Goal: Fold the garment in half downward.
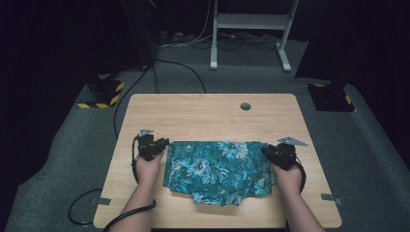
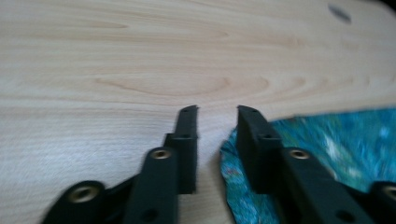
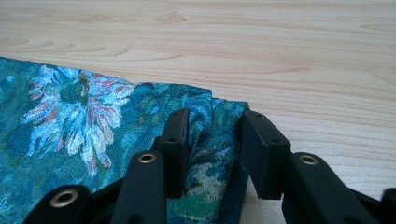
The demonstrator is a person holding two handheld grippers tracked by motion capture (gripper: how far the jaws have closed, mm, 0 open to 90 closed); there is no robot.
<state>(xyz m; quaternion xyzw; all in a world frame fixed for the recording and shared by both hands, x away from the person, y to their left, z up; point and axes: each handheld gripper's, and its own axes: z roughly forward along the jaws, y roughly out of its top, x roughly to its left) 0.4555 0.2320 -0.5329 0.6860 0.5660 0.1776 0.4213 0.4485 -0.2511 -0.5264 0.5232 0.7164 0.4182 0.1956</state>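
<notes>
A teal cloth with a flower print (image 1: 217, 169) lies folded on the near half of the wooden table (image 1: 203, 113). My left gripper (image 1: 162, 144) sits at the cloth's far left corner. In the left gripper view its jaws (image 2: 217, 112) stand apart over bare wood, and the cloth's edge (image 2: 327, 135) lies under the right-hand jaw. My right gripper (image 1: 268, 151) is at the far right corner. In the right gripper view it (image 3: 215, 114) stands open, with a raised fold of the cloth (image 3: 93, 116) between its jaws and the pads not pressing on it.
A round cable hole (image 1: 245, 106) sits near the table's far edge. Bare wood stretches beyond the cloth. On the floor are black cables, a striped base (image 1: 101, 94) at the left, another at the right, and a white frame (image 1: 249, 21) behind.
</notes>
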